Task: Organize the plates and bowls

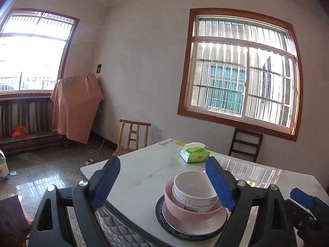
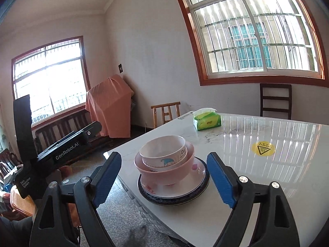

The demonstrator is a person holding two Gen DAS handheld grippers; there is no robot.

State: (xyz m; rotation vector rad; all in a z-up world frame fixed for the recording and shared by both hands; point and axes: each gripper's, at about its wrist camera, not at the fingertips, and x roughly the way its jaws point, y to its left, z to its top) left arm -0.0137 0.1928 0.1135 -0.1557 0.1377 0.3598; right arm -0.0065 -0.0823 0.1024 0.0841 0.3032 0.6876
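Note:
One stack of dishes stands near the white table's [image 1: 144, 175] corner: a blue-rimmed plate [image 1: 164, 222] at the bottom, a white plate with pink flowers [image 2: 191, 187], a pink bowl [image 1: 181, 207] and white bowls [image 1: 195, 187] nested on top. My left gripper [image 1: 163, 182] is open, held back from the stack with nothing between its blue pads. My right gripper [image 2: 163, 177] is also open and empty, a little short of the stack. In the right wrist view the stack shows as the blue-rimmed plate [image 2: 148, 195], pink bowl [image 2: 164, 173] and white bowl [image 2: 162, 150].
A green tissue pack [image 1: 194, 153] lies farther back on the table [image 2: 257, 175], which bears a yellow warning sticker [image 2: 263, 148]. Wooden chairs [image 1: 133, 136] stand behind it. The left gripper's body [image 2: 61, 150] hangs off the table's left side. A quilted cover [image 1: 119, 226] hangs at the table edge.

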